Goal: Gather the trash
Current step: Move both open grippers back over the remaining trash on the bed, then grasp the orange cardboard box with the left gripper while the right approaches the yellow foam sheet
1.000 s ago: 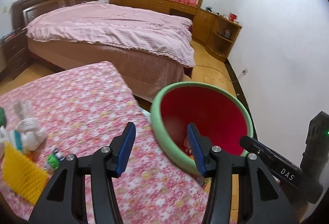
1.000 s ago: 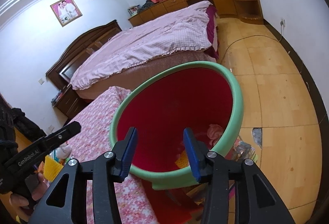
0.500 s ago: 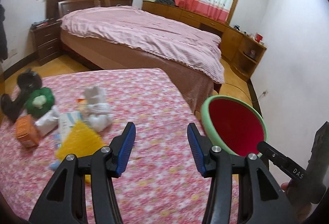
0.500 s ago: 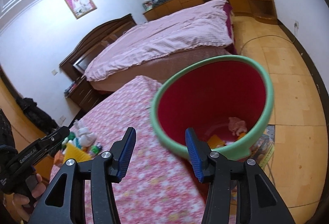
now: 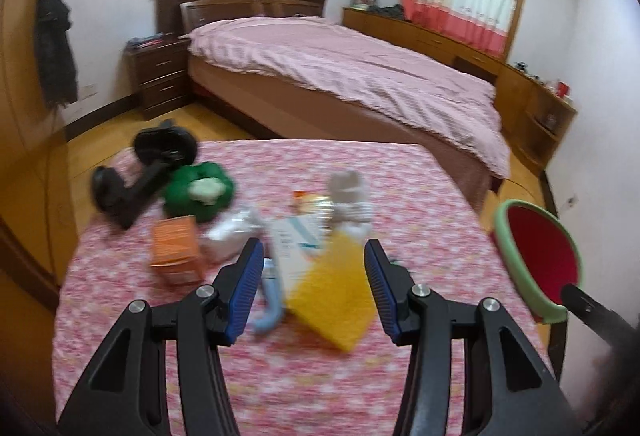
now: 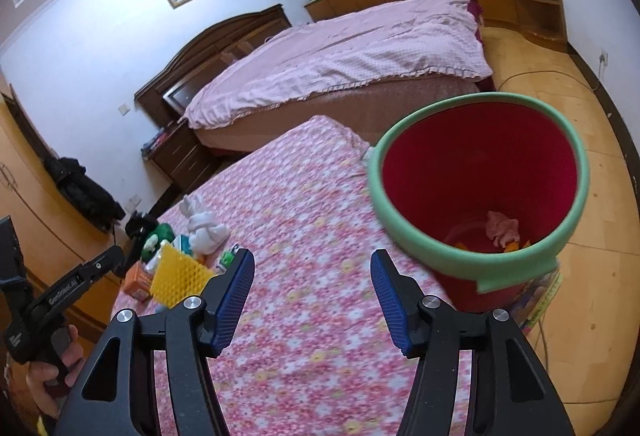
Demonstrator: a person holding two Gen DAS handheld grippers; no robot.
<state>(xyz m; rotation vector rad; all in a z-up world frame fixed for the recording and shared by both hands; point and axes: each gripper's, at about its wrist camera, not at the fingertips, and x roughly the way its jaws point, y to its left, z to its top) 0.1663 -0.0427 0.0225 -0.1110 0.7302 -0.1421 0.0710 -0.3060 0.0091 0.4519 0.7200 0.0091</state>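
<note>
Left hand-held gripper (image 5: 314, 288) agape, yellow trash (image 5: 330, 296), perhaps sponge

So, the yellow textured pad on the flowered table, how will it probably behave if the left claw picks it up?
The yellow pad looks thin with a bumpy grid surface, so it is probably light and should grip well against the left claw. One edge appears propped up on the clutter, so it may keep its shape, though it could bend. It will hardly roll.
</note>
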